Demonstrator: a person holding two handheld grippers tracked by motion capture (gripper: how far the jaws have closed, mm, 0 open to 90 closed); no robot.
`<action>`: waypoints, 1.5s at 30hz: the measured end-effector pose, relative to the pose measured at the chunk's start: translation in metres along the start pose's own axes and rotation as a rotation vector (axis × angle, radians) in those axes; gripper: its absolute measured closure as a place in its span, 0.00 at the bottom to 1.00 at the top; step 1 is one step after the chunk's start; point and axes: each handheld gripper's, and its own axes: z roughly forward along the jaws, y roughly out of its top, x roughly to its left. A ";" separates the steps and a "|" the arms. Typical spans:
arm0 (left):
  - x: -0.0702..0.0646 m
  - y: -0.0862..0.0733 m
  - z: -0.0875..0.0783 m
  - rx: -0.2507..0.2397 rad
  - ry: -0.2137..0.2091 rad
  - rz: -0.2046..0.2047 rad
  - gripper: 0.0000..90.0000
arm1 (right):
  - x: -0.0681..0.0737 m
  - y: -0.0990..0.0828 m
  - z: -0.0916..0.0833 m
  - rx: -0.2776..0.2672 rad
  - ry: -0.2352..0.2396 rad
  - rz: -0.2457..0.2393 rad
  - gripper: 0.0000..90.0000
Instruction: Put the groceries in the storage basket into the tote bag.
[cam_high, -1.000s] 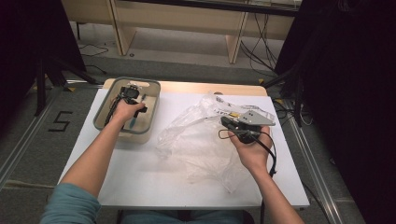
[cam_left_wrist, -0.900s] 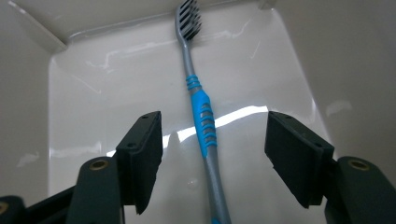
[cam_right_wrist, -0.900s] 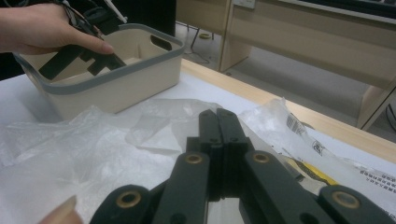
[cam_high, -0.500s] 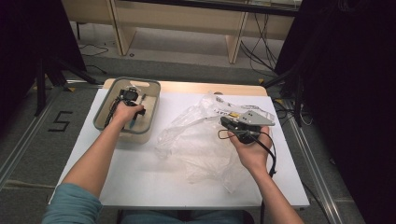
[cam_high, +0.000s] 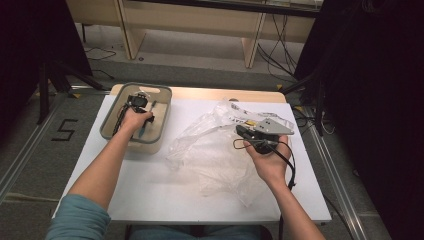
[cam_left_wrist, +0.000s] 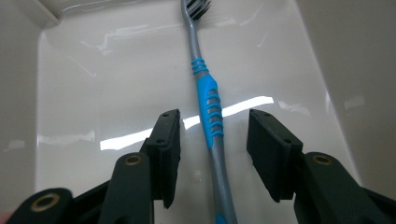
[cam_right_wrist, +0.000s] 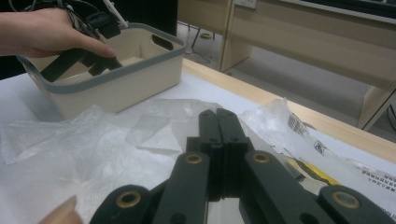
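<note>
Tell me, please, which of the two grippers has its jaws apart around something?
The left gripper, inside the basket: its jaws, just closing, straddle the toothbrush without touching it. The right gripper is shut over the plastic bag.

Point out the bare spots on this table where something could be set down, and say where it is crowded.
Bare table runs along the near edge, from below the bin across to the left forearm. A narrow strip also lies left of the bin. The middle and right are crowded: the crumpled plastic bag spreads there, under the right tongs. The bin holds a toothbrush and the left tongs.
</note>
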 end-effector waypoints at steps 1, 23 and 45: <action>0.000 0.000 0.000 -0.001 0.001 -0.001 0.61 | 0.000 0.000 0.000 -0.002 -0.001 0.001 1.00; -0.006 0.003 0.000 0.026 0.029 -0.053 0.85 | 0.000 0.000 -0.001 0.000 0.000 -0.001 1.00; -0.010 0.002 -0.003 0.047 0.064 -0.065 0.91 | 0.001 0.000 0.000 -0.001 0.001 -0.002 1.00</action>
